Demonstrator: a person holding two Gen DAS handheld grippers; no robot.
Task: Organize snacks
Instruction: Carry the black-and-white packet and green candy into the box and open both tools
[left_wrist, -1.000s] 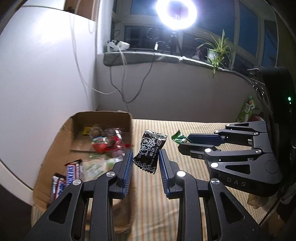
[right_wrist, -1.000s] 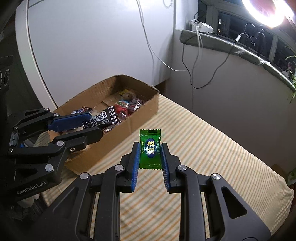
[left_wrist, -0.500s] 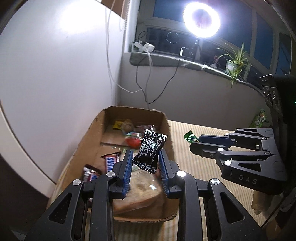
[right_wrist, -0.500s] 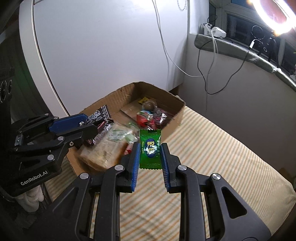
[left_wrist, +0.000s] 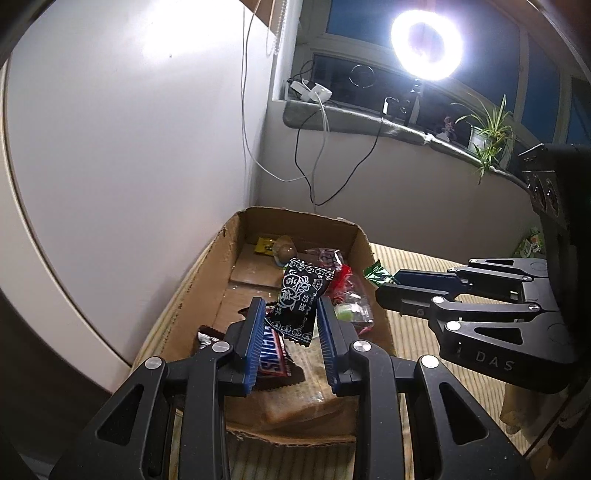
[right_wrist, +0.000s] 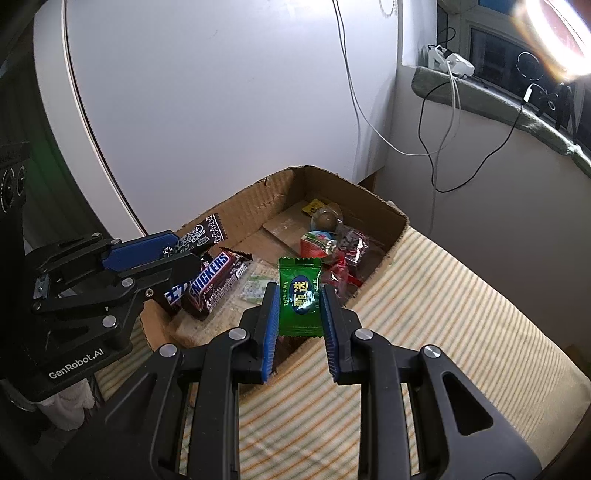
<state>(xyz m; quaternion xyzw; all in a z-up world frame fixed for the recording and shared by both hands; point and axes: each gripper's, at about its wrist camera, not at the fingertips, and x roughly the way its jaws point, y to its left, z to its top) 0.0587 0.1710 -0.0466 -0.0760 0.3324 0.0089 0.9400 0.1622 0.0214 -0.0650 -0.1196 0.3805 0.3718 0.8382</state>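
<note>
Left claw (left_wrist: 291, 321) pinches black candy (left_wrist: 300, 300) above cardboard box (left_wrist: 207, 280) | right claw (right_wrist: 298, 314) pinches green candy (right_wrist: 300, 295) over box's near rim | inside: Snickers bar (right_wrist: 214, 284), red wrappers (right_wrist: 317, 242) | striped surface (right_wrist: 443, 314) beside.

A lit ring light (left_wrist: 426, 44) and potted plant (left_wrist: 487, 129) stand on the windowsill (left_wrist: 369, 122).

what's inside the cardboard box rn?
Inside the cardboard box: a Snickers bar, a brown ball candy, a yellow wrapper, red and clear wrapped sweets, and a bread-like pack at the near end. Anything beneath these is covered.
</note>
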